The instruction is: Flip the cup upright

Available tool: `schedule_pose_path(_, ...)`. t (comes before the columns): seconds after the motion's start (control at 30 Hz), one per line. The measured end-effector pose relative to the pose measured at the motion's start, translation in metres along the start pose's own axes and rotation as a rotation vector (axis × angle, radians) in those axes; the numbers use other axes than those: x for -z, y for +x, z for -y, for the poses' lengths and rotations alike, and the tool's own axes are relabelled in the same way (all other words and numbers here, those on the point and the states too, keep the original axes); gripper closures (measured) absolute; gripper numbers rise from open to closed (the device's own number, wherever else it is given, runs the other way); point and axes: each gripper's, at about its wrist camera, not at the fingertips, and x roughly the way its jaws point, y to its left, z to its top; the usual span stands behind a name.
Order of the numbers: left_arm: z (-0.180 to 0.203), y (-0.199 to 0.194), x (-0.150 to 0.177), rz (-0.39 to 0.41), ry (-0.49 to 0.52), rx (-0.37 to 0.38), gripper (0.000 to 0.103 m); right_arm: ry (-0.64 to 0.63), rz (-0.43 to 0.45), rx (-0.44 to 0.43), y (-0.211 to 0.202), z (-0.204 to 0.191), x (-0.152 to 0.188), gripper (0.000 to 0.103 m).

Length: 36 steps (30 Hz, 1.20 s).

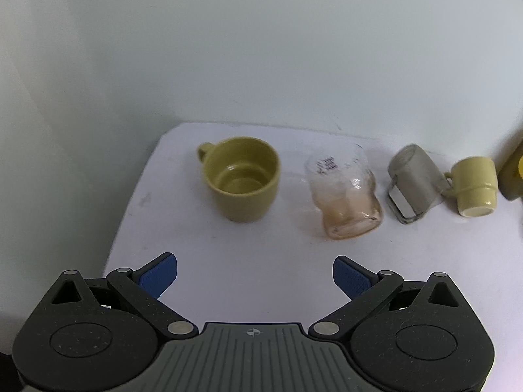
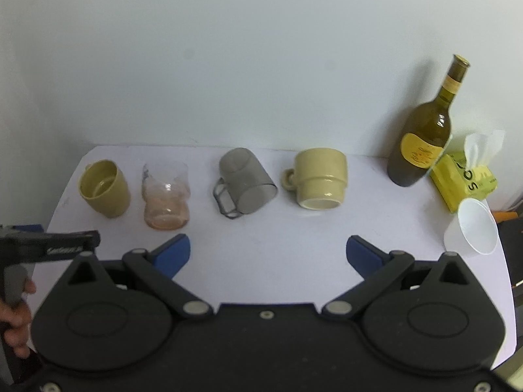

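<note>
Several cups stand in a row on the white table [image 2: 261, 254]. An olive mug [image 1: 242, 178] [image 2: 105, 187] stands upright at the left. Beside it stands a clear pinkish glass [image 1: 345, 196] [image 2: 166, 196], then a grey metal mug [image 1: 413, 183] [image 2: 245, 179] upside down, then a cream mug [image 1: 475, 184] [image 2: 321, 178] upside down. My left gripper [image 1: 255, 274] is open and empty, in front of the olive mug and the glass. My right gripper [image 2: 268, 253] is open and empty, in front of the grey and cream mugs.
A dark wine bottle [image 2: 425, 137] with a yellow label stands at the back right, next to a yellow tissue pack [image 2: 464, 176]. A white plastic cup [image 2: 474, 228] lies near the right table edge. A white wall runs behind the table. The left gripper's body [image 2: 49, 245] shows at far left.
</note>
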Motion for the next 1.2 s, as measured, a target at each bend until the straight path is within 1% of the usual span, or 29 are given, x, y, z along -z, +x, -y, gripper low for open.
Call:
schedule_pose_path(0.1,-0.007,0.006,0.003,-0.018,-0.027,-0.002,0.000,-0.018,-0.005,0.006,-0.001,-0.007,-0.001,0.000)
schedule_pose_path(0.2,-0.005,0.012,0.003,-0.027,-0.026,0.007,0.000,-0.041,0.001,0.028,-0.004,-0.011,-0.001,0.000)
schedule_pose_path(0.37,0.000,0.020,0.002,-0.014,-0.038,0.021,0.000,-0.040,-0.006,0.061,-0.002,-0.003,-0.001,0.000)
schedule_pose_path(0.47,0.003,0.030,0.002,-0.031,-0.057,0.044,0.002,-0.018,0.003,0.090,-0.006,0.004,-0.001,0.000)
schedule_pose_path(0.53,0.008,0.038,0.000,-0.040,-0.067,0.069,0.008,0.001,0.003,0.096,-0.009,0.009,0.000,0.000)
schedule_pose_path(0.67,0.028,0.054,-0.013,-0.026,-0.063,0.138,0.010,0.012,-0.013,0.119,-0.013,0.017,0.006,0.000)
schedule_pose_path(0.73,0.043,0.063,-0.022,-0.026,-0.056,0.162,0.016,0.023,-0.032,0.151,-0.017,0.026,0.015,0.000)
schedule_pose_path(0.77,0.045,0.064,-0.023,-0.027,-0.055,0.165,0.016,0.025,-0.033,0.154,-0.018,0.028,0.016,0.000)
schedule_pose_path(0.8,0.057,0.073,-0.031,-0.043,-0.056,0.198,0.017,0.034,-0.040,0.168,-0.021,0.033,0.019,0.000)
schedule_pose_path(0.83,0.063,0.078,-0.035,-0.051,-0.058,0.208,0.022,0.047,-0.045,0.187,-0.025,0.038,0.024,0.000)
schedule_pose_path(0.87,0.063,0.080,-0.035,-0.052,-0.059,0.209,0.024,0.068,-0.044,0.205,-0.029,0.044,0.028,0.000)
schedule_pose_path(0.9,0.073,0.089,-0.040,-0.066,-0.055,0.222,0.027,0.086,-0.042,0.213,-0.031,0.048,0.032,0.000)
schedule_pose_path(0.97,0.079,0.094,-0.042,-0.071,-0.045,0.220,0.028,0.108,-0.050,0.218,-0.034,0.054,0.039,0.000)
schedule_pose_path(1.03,0.088,0.107,-0.048,-0.081,-0.042,0.214,0.029,0.109,-0.057,0.214,-0.034,0.058,0.041,0.001)
schedule_pose_path(1.17,0.095,0.122,-0.050,-0.091,-0.050,0.193,0.030,0.073,-0.035,0.188,-0.030,0.060,0.036,0.001)
schedule_pose_path(1.2,0.096,0.124,-0.049,-0.090,-0.059,0.194,0.030,0.043,-0.028,0.170,-0.027,0.058,0.032,0.001)
